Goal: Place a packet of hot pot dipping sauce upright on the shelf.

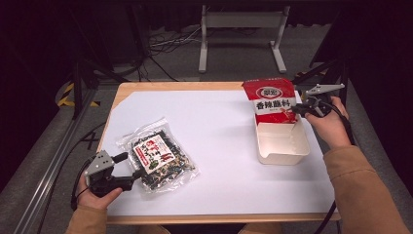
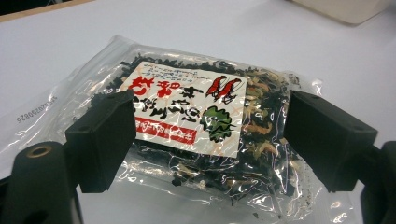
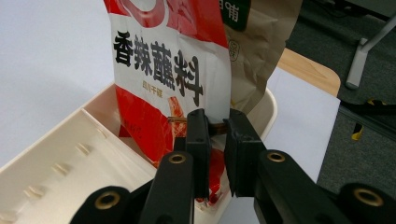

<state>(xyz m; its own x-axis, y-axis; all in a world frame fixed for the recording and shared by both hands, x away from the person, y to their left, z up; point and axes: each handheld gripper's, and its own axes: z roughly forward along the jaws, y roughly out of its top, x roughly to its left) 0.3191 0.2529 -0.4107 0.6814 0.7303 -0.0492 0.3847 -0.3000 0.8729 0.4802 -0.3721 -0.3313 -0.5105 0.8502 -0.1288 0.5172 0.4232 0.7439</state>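
White paper covers the table [image 1: 219,122]: right gripper [image 3: 215,128] pinches the red seasoning bag's [image 3: 159,70] edge, bag upright at the cream tray's [image 1: 282,146] far end, while left gripper [image 2: 210,135], jaws released, straddles the flat seaweed packet [image 2: 187,116] lying directly ahead.

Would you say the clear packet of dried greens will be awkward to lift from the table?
Probably a little. The clear packet lies flat, so its thin film likely sags once lifted. Its glossy, crinkled surface looks slippery for the left gripper, whose jaws stand open around it. The loose dried contents suggest it is light.
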